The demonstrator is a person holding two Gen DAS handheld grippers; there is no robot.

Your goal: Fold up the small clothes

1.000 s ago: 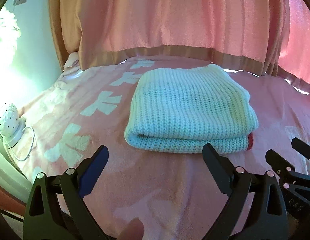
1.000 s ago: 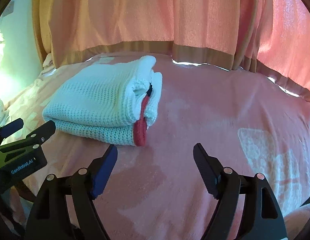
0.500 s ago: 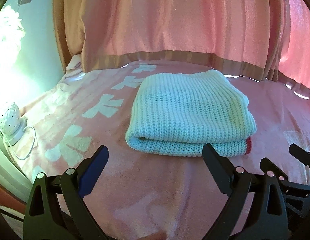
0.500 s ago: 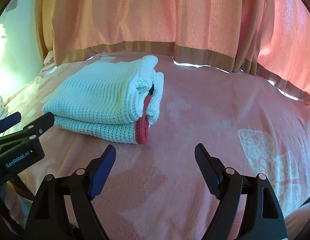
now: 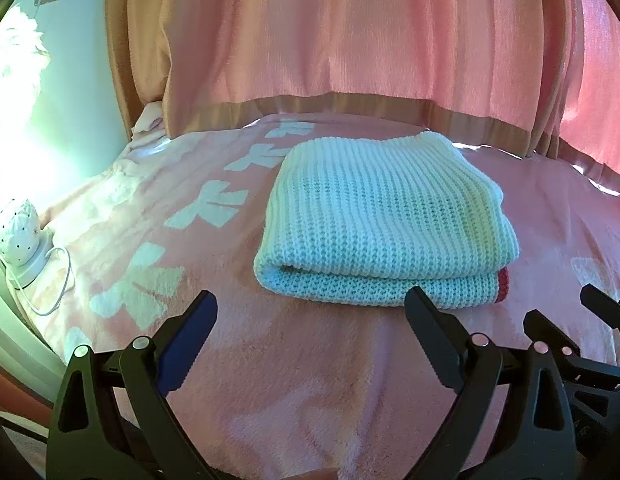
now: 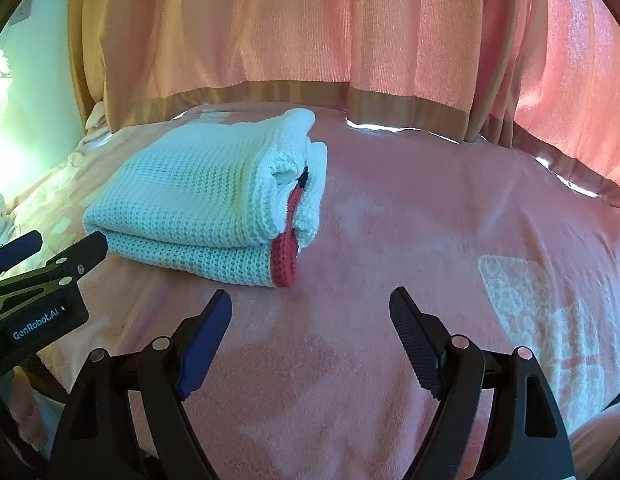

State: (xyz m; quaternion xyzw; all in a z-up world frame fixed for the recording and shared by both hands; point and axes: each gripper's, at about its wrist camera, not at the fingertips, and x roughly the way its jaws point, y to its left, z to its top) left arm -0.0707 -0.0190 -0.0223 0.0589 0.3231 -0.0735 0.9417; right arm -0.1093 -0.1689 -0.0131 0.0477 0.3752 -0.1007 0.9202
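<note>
- Left gripper (image 5: 310,316) is hovering at the frame's bottom, fingers (image 5: 430,324) released, grasping nothing.
- Right gripper (image 6: 310,314) is likewise gaping empty.
- Folded sweater (image 5: 386,220) is lying mid-frame on the bed (image 5: 310,380), just beyond both.

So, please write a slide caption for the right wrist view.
Folded white knit garment with red trim lies on pink blanket; open right gripper empty.

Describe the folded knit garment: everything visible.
The knit garment is pale mint-white, chunky ribbed yarn, with a red band at one end. It is folded into a thick, tidy rectangle of several layers, rounded fold toward the cameras, open edges on the right side. It lies flat on the pink blanket. Nothing else touches it.
</note>
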